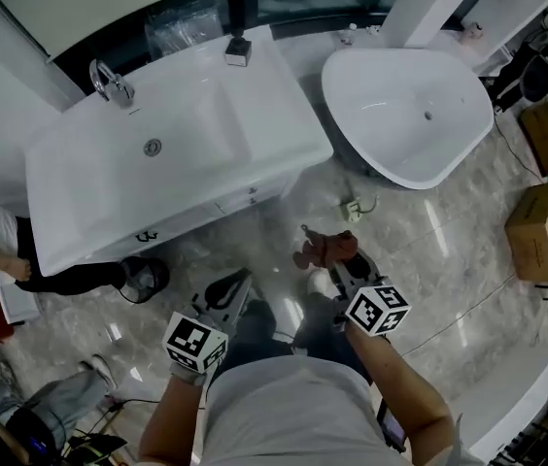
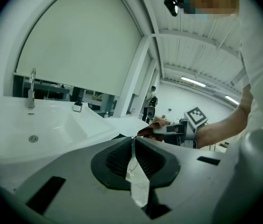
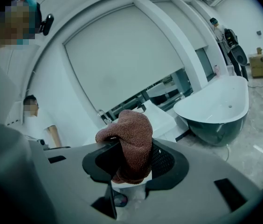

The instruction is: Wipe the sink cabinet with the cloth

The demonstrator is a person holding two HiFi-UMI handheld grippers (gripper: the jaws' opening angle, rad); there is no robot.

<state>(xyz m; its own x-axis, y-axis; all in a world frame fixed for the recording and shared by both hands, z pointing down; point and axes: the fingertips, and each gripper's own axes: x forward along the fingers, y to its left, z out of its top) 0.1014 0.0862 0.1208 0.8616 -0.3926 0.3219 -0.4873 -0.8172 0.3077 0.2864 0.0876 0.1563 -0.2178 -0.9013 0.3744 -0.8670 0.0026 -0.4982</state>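
Wiping not yet begun, by my judgement: the glossy white sink cabinet, smooth with rounded edges, stands well apart from the nubby reddish-brown cloth, which is bunched and clamped between the right gripper jaws; left gripper jaws pressed together, empty.

A glossy, marble-patterned tile floor carries a white sink cabinet and, just beside it, a freestanding white bathtub. A chrome faucet and a small dark box stand on the cabinet's basin top. A small plug with a cord lies between cabinet and tub, and two cardboard boxes sit at the right.
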